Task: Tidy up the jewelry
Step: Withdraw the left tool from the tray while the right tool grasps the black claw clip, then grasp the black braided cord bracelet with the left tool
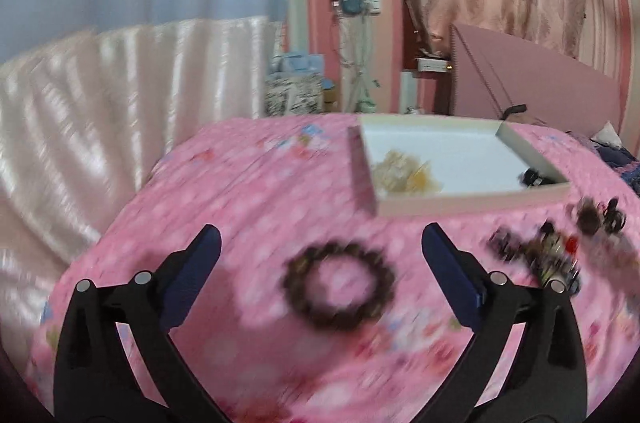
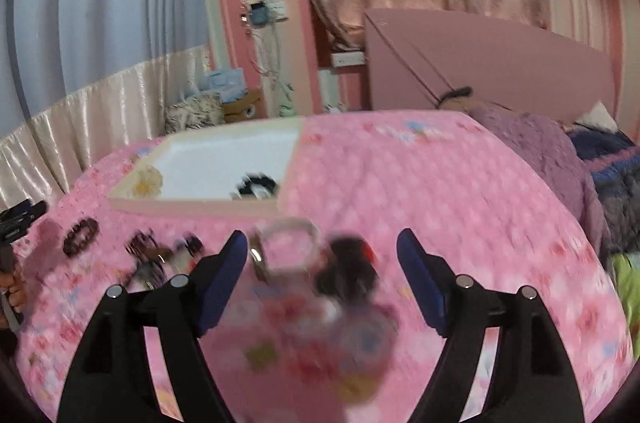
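Both claws are spread wide and hold nothing. Between the tips of the left gripper (image 1: pixel 321 237) and a little beyond them, a dark beaded bracelet (image 1: pixel 339 285) lies flat on the pink bedspread (image 1: pixel 248 191). The right gripper (image 2: pixel 322 243) frames a blurred pale ring-shaped piece (image 2: pixel 289 243) and a dark clump (image 2: pixel 347 271) beside it. Farther off sits the white tray (image 2: pixel 192 203), holding a yellowish piece (image 2: pixel 145 181) and a black piece (image 2: pixel 257 186).
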### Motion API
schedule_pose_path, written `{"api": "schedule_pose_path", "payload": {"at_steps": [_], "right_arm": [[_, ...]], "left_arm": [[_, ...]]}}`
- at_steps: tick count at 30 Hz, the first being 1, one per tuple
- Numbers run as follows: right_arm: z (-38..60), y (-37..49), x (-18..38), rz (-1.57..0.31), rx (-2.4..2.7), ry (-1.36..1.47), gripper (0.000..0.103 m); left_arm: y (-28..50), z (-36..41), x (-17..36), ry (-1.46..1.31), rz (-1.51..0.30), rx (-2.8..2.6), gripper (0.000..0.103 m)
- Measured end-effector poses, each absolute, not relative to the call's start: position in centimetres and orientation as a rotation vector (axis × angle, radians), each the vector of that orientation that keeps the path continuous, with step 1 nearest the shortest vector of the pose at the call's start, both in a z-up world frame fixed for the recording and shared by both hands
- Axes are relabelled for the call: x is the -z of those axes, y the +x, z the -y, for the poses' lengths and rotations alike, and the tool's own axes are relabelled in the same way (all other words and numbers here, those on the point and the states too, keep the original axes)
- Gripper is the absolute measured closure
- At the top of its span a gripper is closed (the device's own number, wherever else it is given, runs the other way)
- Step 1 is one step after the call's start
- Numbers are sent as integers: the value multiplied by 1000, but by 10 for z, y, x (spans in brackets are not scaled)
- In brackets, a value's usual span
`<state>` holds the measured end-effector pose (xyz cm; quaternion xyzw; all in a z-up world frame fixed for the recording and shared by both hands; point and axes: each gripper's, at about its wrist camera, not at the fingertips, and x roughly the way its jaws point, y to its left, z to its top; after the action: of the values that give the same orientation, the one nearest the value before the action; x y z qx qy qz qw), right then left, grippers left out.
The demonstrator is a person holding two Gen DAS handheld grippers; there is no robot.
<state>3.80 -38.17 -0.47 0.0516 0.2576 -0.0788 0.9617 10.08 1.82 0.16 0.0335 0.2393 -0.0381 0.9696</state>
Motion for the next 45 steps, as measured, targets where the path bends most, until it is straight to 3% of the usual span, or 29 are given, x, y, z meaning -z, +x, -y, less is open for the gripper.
{"api": "schedule_pose_path", "payload": {"at_steps": [5, 24, 26, 28, 36, 37, 45], "right_arm": [[396, 41, 24, -588, 203, 85, 26], [383, 88, 52, -745, 237, 16, 27], [384, 89, 54, -757, 244, 20, 33], [385, 91, 56, -769, 243, 24, 55], [388, 84, 54, -745, 234, 56, 60], [389, 83, 54, -740, 232, 63, 66], [395, 81, 54, -737, 210, 106, 66]], "left_arm": [[91, -44, 14, 6, -494, 65, 3], [124, -29, 40, 59, -680, 97, 3], [121, -24, 39, 92, -666, 94, 3], [118, -18, 37, 124, -653, 91, 3], [102, 23, 29, -13, -685, 225, 3], [98, 40, 29, 0, -685, 252, 3], [104, 127, 44, 49, -787, 371, 4]]}}
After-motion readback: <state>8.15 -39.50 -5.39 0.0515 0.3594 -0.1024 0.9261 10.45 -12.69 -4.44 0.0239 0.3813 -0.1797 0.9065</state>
